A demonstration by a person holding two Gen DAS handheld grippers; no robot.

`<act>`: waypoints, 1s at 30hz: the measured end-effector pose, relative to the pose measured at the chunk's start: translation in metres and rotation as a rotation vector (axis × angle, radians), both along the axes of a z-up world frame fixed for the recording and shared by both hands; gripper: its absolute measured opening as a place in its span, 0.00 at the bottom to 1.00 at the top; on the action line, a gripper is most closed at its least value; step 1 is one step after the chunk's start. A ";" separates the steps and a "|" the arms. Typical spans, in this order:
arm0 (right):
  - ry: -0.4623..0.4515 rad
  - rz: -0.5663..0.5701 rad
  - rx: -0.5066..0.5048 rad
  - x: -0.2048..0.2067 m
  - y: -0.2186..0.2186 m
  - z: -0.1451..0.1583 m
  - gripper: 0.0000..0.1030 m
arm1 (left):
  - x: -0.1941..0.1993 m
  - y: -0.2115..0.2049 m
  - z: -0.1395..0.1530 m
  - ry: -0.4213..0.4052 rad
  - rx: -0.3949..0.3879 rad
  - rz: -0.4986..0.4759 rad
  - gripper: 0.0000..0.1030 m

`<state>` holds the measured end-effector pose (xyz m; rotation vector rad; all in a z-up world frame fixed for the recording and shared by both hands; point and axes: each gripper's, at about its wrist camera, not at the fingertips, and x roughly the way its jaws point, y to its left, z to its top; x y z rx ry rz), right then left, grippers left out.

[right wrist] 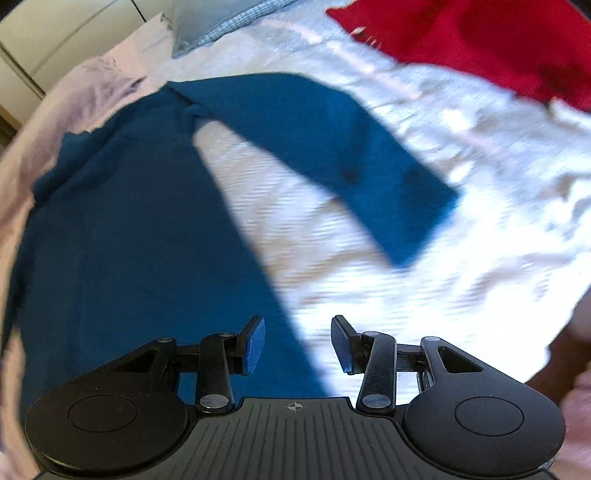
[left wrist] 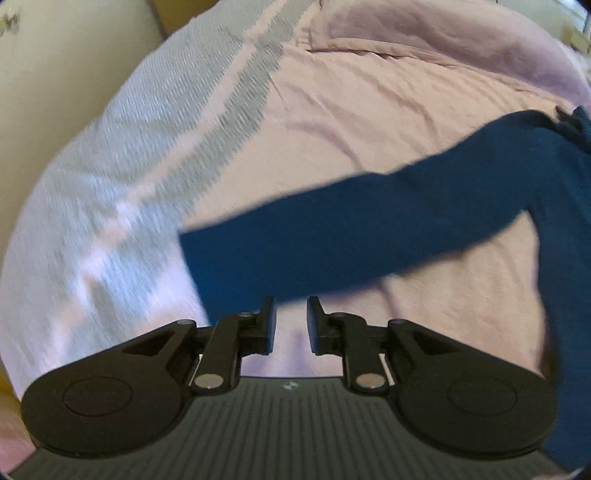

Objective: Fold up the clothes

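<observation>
One blue sweater (right wrist: 110, 229) flat, sleeve (right wrist: 325, 155) angled right, both hand-held grippers (left wrist: 291, 325) (right wrist: 298, 345) parted, empty.

Pink sheet (left wrist: 388, 122) covers bed, wrinkled. Grey-white striped blanket (left wrist: 122, 177) lies beside it, touching. Pink pillow (left wrist: 424, 33) at far end. Cream cabinet (right wrist: 55, 40) beyond bed.

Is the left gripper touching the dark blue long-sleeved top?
Cannot tell. In the left wrist view the open left gripper meets the dark blue long-sleeved top's sleeve edge, but blur hides any contact.
</observation>
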<state>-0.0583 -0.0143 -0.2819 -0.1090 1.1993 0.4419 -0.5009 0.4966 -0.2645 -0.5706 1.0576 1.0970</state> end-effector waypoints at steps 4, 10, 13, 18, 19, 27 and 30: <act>-0.179 0.157 -0.175 -0.003 -0.009 0.002 0.43 | 0.013 -0.035 -0.003 -0.089 -0.062 -0.003 0.16; -0.383 0.424 -0.327 0.001 -0.003 -0.024 0.43 | 0.066 -0.086 -0.005 -0.133 -0.105 -0.077 0.16; -0.436 0.549 -0.346 0.009 0.002 -0.044 0.43 | 0.089 -0.109 -0.007 -0.156 -0.126 -0.094 0.16; -0.436 0.664 -0.304 0.048 -0.005 -0.039 0.02 | 0.108 -0.143 -0.002 -0.169 -0.134 -0.077 0.16; -0.432 0.633 -0.274 0.063 -0.010 -0.028 0.02 | 0.110 -0.149 0.000 -0.173 -0.128 -0.075 0.16; -0.331 -0.102 0.330 0.271 -0.119 0.098 0.02 | 0.117 -0.176 0.011 -0.201 -0.110 -0.013 0.15; -0.351 -0.356 0.236 0.326 -0.137 0.107 0.05 | 0.121 -0.186 0.011 -0.211 -0.110 0.000 0.15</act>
